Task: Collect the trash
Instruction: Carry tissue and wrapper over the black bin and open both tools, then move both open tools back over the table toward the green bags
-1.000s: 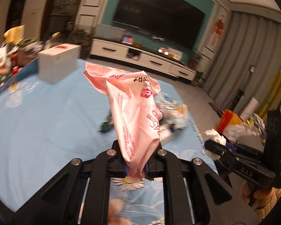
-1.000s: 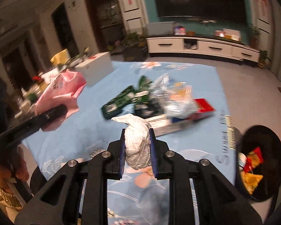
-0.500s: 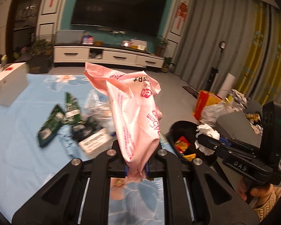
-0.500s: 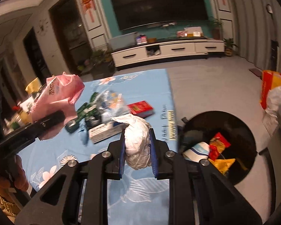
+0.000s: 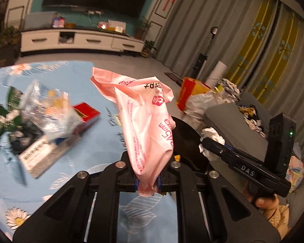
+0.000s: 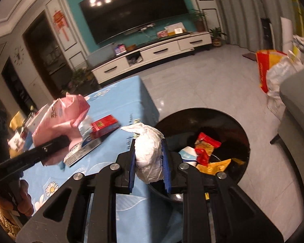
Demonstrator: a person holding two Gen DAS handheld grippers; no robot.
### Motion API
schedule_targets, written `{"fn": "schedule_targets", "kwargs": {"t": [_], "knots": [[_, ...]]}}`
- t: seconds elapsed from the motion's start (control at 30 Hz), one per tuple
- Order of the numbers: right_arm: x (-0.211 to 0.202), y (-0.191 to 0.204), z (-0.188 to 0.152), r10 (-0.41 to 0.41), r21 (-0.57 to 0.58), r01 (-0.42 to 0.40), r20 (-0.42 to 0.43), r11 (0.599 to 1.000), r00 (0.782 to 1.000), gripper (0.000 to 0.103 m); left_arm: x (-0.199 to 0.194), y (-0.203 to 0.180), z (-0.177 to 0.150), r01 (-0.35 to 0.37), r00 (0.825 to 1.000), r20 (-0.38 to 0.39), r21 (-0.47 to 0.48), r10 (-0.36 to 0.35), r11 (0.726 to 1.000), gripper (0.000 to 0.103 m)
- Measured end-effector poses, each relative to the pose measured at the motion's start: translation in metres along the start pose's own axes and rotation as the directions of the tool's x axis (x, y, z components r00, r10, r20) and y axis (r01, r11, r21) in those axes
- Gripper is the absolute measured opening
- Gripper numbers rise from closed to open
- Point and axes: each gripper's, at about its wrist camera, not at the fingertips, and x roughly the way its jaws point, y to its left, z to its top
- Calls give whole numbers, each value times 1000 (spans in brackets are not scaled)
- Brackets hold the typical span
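Left gripper [image 5: 148, 182] pinching crumpled pink printed bag [image 5: 143, 121]; right gripper [image 6: 149, 162] pinching white wadded tissue [image 6: 149, 151].

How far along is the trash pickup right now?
Done: some wrappers already lie in the black bin. In hand: the left tongs clamp a pink plastic bag, the right tongs a white crumpled wad, near the bin. Left: a red box and mixed packaging on the blue tablecloth.

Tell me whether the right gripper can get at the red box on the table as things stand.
Probably not yet: the right gripper is shut on a white crumpled wad, so its jaws are full. The red box lies uncovered on the blue tablecloth, so once the wad goes into the black bin the way looks free.
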Motion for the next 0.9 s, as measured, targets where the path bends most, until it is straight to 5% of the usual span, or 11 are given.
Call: {"fn": "schedule_targets", "kwargs": {"t": [0.27, 0.37, 0.43, 0.47, 0.5, 0.67, 0.9], "knots": [[16, -53, 1, -63, 134, 66, -22, 989, 998, 26, 68, -46, 9, 53, 994, -101, 102, -43, 993, 13], [25, -70, 2, -94, 165, 99, -39, 981, 995, 34, 96, -65, 6, 36, 990, -139, 160, -14, 986, 16], [31, -81, 1, -121, 182, 130, -56, 975, 991, 44, 114, -72, 4, 20, 987, -162, 186, 10, 982, 41], [35, -86, 0, -139, 189, 150, -70, 970, 988, 48, 122, -73, 3, 9, 985, -170, 192, 24, 981, 74], [38, -90, -3, -157, 199, 171, -86, 965, 984, 52, 125, -73, 2, -2, 985, -168, 197, 36, 980, 79], [33, -92, -17, -172, 208, 190, -102, 960, 980, 52, 114, -65, -7, -47, 985, -150, 225, 83, 973, 78], [21, -55, -22, -115, 173, 134, -116, 976, 987, 54, 45, -29, -26, -156, 981, -88, 175, 173, 972, 89]]}}
